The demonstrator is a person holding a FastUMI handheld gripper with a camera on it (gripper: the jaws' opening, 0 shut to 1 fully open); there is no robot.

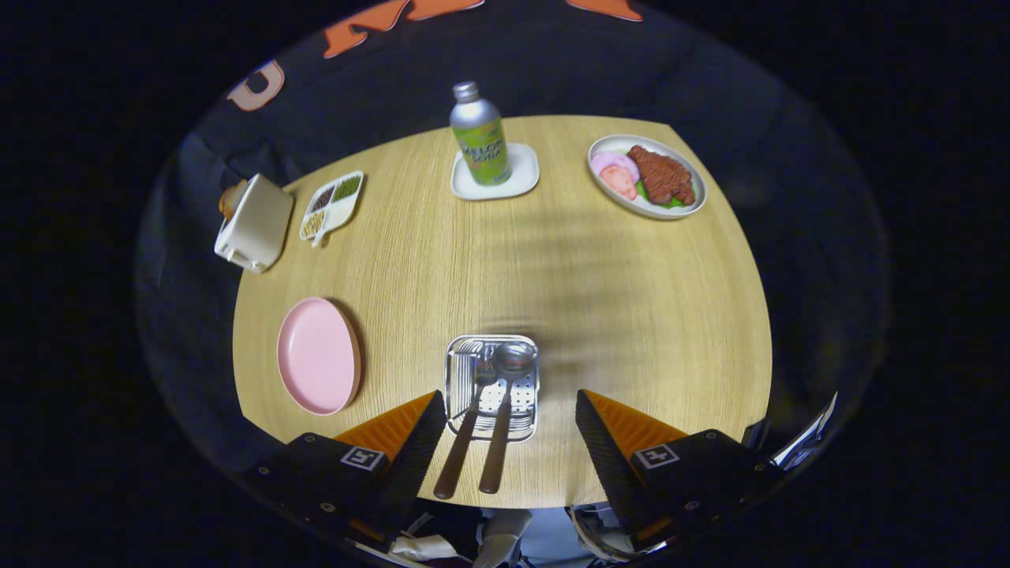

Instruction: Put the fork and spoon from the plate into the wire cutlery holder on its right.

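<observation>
so, your worktop [600, 300] carries everything, and the pink plate [318, 356] lies bare, off to the left of your tongs [505, 442]; the wire cutlery holder [492, 386] sits on the plate's right, just ahead of the tongs and squarely between the two fingers; both the spoon [505, 394] and the fork [467, 410] already stand in it, heads down in the basket, handles leaning back toward you side by side, the fork's on the left; their long axes run nearly straight along the line of the tongs; the tongs themselves are spread wide and grasp nothing, neither finger touching a handle; judged from this, the task looks done, so any coming move is a straight pull back along those handles, without brushing them.
</observation>
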